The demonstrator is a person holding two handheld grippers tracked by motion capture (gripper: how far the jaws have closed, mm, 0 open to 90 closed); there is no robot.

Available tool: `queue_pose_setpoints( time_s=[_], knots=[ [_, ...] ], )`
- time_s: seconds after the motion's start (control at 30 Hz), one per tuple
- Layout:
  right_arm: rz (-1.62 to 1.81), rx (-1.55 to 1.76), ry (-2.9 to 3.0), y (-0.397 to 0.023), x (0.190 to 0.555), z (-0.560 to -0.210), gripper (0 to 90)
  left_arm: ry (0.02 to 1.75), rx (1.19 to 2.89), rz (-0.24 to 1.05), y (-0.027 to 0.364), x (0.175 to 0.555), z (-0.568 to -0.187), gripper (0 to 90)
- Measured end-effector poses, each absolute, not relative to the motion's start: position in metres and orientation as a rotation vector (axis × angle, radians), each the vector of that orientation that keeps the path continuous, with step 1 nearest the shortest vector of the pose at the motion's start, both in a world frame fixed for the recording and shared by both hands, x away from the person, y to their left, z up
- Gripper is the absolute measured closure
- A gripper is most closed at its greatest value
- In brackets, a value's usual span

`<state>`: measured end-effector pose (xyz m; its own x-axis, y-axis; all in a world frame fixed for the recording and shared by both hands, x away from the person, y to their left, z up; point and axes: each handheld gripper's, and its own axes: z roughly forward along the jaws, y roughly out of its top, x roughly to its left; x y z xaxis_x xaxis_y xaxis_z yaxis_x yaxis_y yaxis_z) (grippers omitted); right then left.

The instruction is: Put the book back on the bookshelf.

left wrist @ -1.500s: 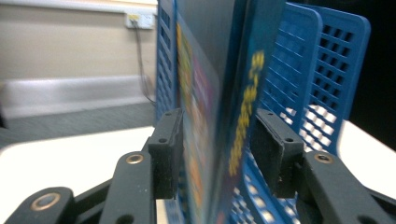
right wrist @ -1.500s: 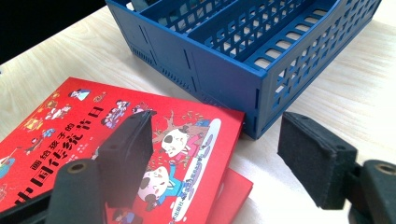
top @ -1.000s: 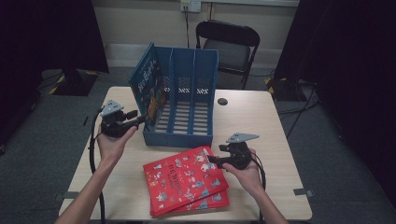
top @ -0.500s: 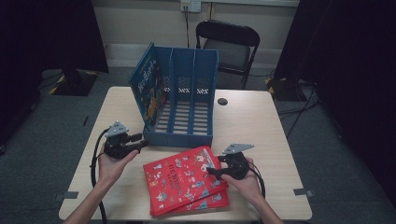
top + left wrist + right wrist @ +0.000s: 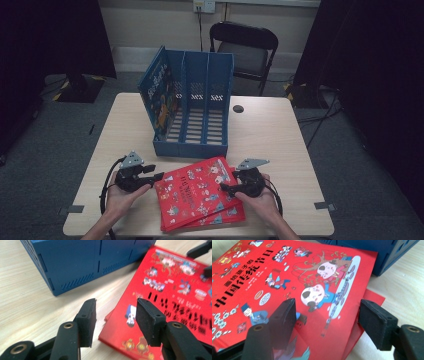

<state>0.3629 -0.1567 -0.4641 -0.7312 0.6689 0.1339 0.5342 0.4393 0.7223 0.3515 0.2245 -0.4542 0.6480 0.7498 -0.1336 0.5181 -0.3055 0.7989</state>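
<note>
Red book [image 5: 200, 192] lies between both grippers' parted fingers [image 5: 88, 320].

The top red book [image 5: 287, 277] is showing a bold black Chinese title, 中国传统节日, running along its cover at the left of the right gripper view, with a smaller line of characters above it that is staying too small to read. In the left gripper view the same title is blurring past reading. On the far wall of the blue file rack [image 5: 192, 107], white marks are appearing that are reading roughly as "xex", repeated across its compartments.
</note>
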Motion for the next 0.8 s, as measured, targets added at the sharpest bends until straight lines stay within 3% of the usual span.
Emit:
queue_pose_setpoints(
  time_s=[0.3, 0.57, 0.8],
  knots=[
    [1.17, 1.08, 2.494, -0.165, 0.346, -0.463, 37.3, 0.993, 2.016, 0.262, 0.22, 0.354, -0.466, 55.3],
    [1.185, 1.082, 2.477, -0.169, 0.335, -0.464, 37.6, 1.006, 2.022, 0.338, 0.219, 0.351, -0.466, 48.6],
    [1.192, 1.06, 2.493, -0.171, 0.33, -0.464, 37.5, 1.035, 2.031, 0.329, 0.224, 0.351, -0.467, 50.7]
  ],
)
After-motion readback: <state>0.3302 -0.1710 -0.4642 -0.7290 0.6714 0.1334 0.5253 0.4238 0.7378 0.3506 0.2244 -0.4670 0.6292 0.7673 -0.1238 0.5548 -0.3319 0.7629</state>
